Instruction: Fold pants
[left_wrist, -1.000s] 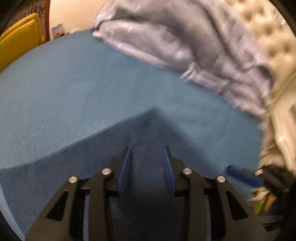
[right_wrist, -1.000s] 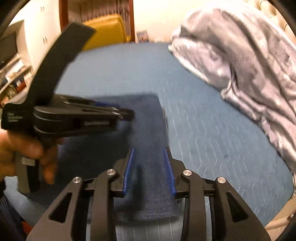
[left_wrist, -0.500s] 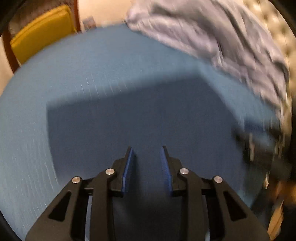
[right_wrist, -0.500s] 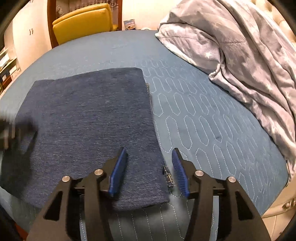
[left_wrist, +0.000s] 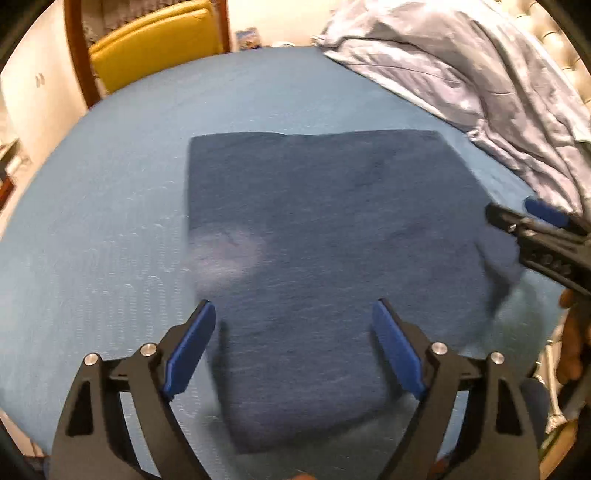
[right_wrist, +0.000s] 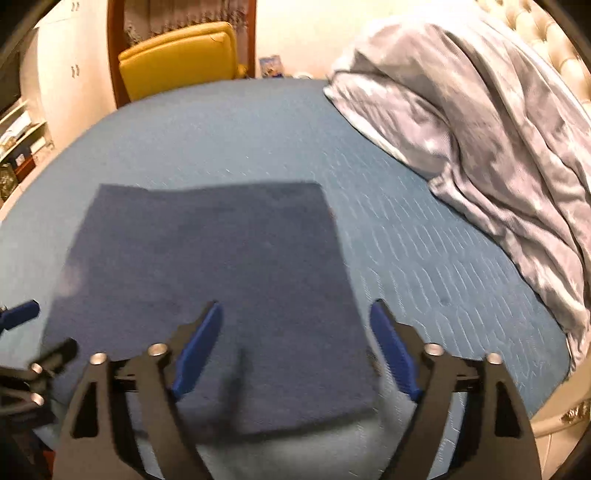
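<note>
The pants (left_wrist: 325, 258) lie folded flat on the bed (left_wrist: 110, 221), a dark blue rectangle. Both claws, left (left_wrist: 295, 343) and right (right_wrist: 295, 343), hover above its near edge, spread wide and empty.

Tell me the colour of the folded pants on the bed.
Dark navy blue pants, plain with no pattern, clearest in the right wrist view.

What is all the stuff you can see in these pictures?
pants: one, dark blue, folded flat in a rectangle on the bed, near its front edge
bed: one, blue quilted cover, fills most of both views
blanket: one, grey, bunched up at the right side of the bed
chair: one, yellow, past the far end of the bed
shelves: wooden, at the far left, contents too blurred to tell
left gripper: black with blue pads, open, above the pants
right gripper: black with blue pads, open, above the pants
hand: one, partly seen at the right edge
</note>
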